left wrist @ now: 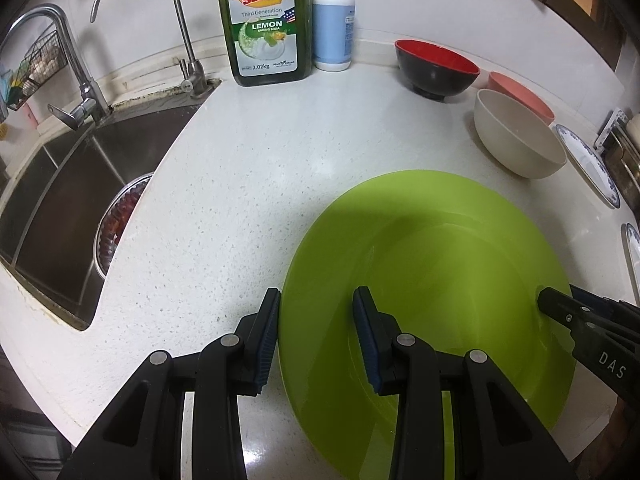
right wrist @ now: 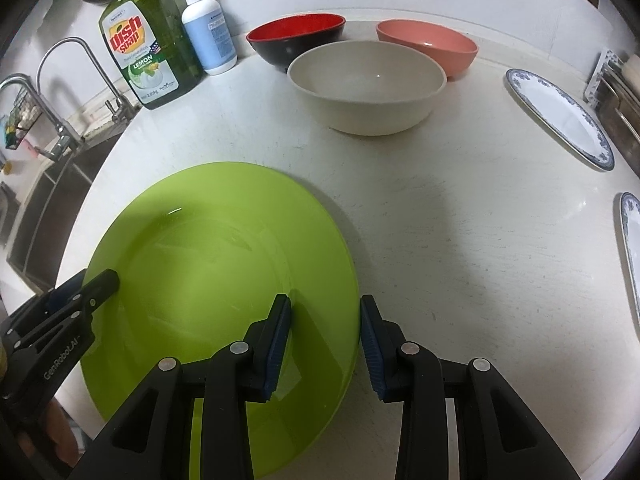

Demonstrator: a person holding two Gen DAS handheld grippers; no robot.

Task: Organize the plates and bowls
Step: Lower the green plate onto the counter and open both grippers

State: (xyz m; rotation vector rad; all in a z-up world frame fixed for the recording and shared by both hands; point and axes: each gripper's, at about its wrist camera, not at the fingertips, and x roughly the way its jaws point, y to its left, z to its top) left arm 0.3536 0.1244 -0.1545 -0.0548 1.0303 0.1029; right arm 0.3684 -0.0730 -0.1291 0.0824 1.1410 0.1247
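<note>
A large green plate point(left wrist: 432, 280) lies flat on the white counter; it also shows in the right wrist view point(right wrist: 208, 264). My left gripper point(left wrist: 316, 312) is open and straddles the plate's left rim. My right gripper point(right wrist: 326, 320) is open and straddles its right rim. Each gripper shows in the other's view, at the plate's opposite edge. Behind stand a cream bowl point(right wrist: 366, 86), a black bowl with a red inside point(right wrist: 296, 38) and a pink bowl point(right wrist: 428, 46). Two blue-patterned white plates point(right wrist: 560, 116) point(right wrist: 632, 248) lie at the right.
A steel sink point(left wrist: 72, 200) with two taps point(left wrist: 72, 68) is on the left, with a strainer in it. A green dish soap bottle point(left wrist: 266, 20) and a white pump bottle point(left wrist: 334, 24) stand at the back wall. A rack point(right wrist: 616, 80) sits at the far right.
</note>
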